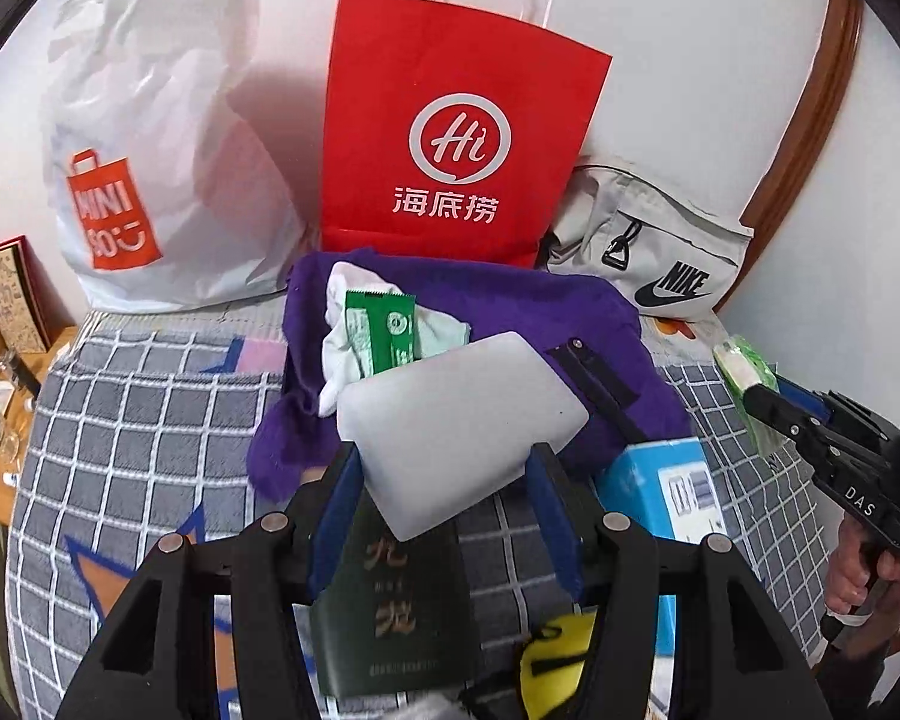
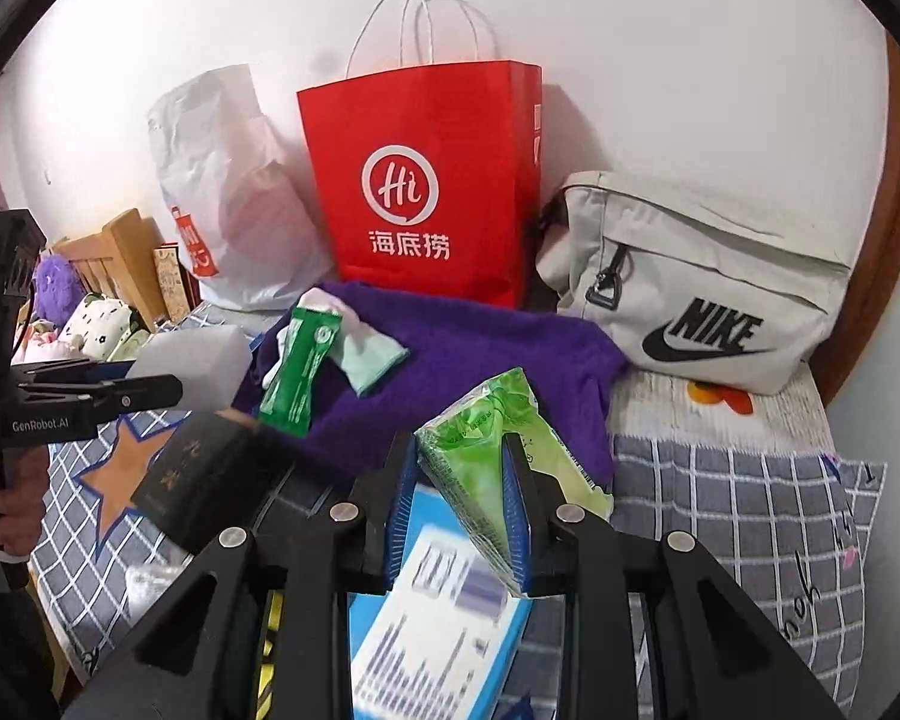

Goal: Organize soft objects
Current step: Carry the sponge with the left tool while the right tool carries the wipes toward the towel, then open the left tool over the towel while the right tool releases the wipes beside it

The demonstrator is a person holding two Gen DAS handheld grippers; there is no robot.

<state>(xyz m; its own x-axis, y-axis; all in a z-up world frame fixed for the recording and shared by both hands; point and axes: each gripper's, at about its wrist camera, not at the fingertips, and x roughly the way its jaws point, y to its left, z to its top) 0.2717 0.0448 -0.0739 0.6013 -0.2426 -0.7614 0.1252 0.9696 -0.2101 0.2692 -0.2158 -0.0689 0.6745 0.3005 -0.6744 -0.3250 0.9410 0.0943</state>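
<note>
My left gripper (image 1: 444, 462) is shut on a white soft pad (image 1: 459, 420) and holds it above the bed; it also shows in the right wrist view (image 2: 192, 354). My right gripper (image 2: 462, 468) is shut on a green tissue pack (image 2: 486, 438), also seen at the right edge of the left wrist view (image 1: 744, 369). A purple towel (image 1: 510, 312) lies on the checked bedspread (image 1: 138, 420). On it lie a white sock (image 1: 345, 354) and a green sachet (image 1: 384, 330).
Against the wall stand a white Miniso bag (image 1: 150, 180), a red paper bag (image 1: 450, 132) and a grey Nike pouch (image 1: 648, 240). A dark green booklet (image 1: 399, 606), a blue box (image 1: 666, 486) and a yellow item (image 1: 555, 654) lie near me. A wooden shelf (image 1: 6, 312) stands left.
</note>
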